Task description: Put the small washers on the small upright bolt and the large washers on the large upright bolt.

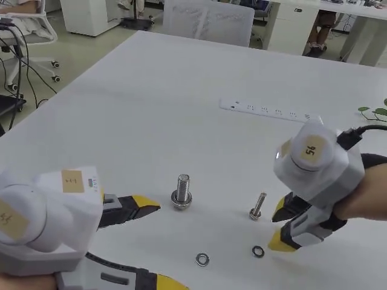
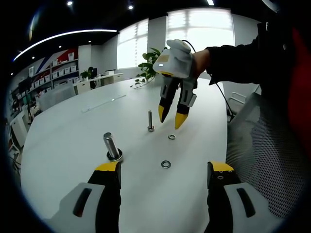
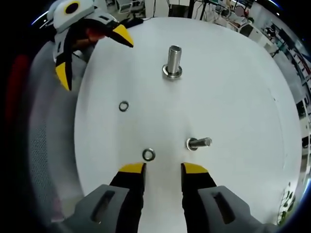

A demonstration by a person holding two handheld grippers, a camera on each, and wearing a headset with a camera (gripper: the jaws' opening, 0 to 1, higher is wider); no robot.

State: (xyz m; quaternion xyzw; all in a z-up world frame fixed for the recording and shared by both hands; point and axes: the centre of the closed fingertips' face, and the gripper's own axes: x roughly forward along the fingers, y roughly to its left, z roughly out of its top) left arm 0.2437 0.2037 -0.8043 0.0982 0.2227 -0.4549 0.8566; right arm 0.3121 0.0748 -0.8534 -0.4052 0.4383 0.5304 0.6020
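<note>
We are holding the left tongs [image 1: 158,244] spread wide and empty over the white table [image 1: 151,103], the right tongs [image 1: 276,228] parted and empty just beside the small bolt [image 1: 257,206], the large bolt [image 1: 182,192] standing upright between the tongs, one washer [image 1: 202,260] and a second washer [image 1: 258,251] lying loose nearer us.

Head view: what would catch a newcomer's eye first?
Two bolts stand upright mid-table, the large bolt left of the small bolt, with the left washer and right washer lying loose nearer the person. The yellow-tipped left tool and right tool flank them, both open.
</note>
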